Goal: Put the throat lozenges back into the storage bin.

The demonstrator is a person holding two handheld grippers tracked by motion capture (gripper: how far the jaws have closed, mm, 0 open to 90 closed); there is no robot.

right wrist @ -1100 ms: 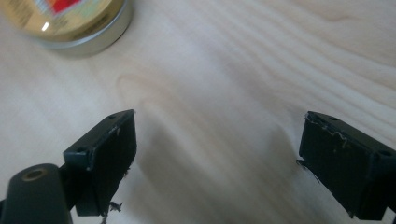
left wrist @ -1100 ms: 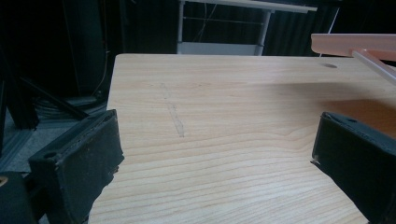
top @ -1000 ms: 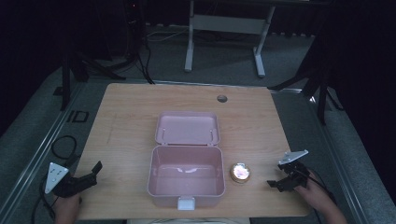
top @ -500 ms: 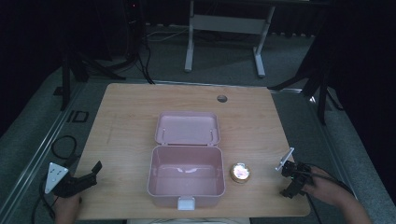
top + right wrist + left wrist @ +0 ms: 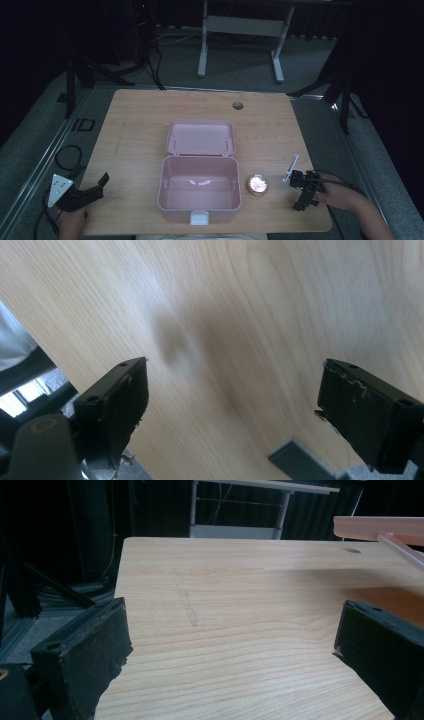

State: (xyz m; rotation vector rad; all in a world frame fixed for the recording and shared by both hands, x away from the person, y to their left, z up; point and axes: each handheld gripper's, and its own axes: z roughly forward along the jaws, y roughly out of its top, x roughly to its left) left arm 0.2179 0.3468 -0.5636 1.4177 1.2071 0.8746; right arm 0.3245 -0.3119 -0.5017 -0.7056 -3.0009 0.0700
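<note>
An open pink box [image 5: 199, 196] stands at the table's front middle, its lid [image 5: 201, 137] laid back flat behind it; the inside looks bare. A small round tin [image 5: 257, 184] with a pale shiny top sits just right of the box. My left gripper [image 5: 99, 186] rests at the front left corner, open and pointing toward the box; between its jaws [image 5: 230, 630] is bare wood, with the pink lid's edge [image 5: 380, 527] at the upper right. My right gripper [image 5: 301, 197] is right of the tin, open, tilted down at the tabletop [image 5: 232, 390].
The wooden table [image 5: 140, 130] has a round cable hole [image 5: 237, 105] near its back edge. A white desk frame [image 5: 240, 30] stands behind on the grey floor. A cable [image 5: 65, 155] loops off the table's left side. The front edge lies close under the right gripper.
My right gripper has turned from pointing left at the tin to pointing down at the table, and has shifted slightly toward the front edge. The left gripper has stayed put.
</note>
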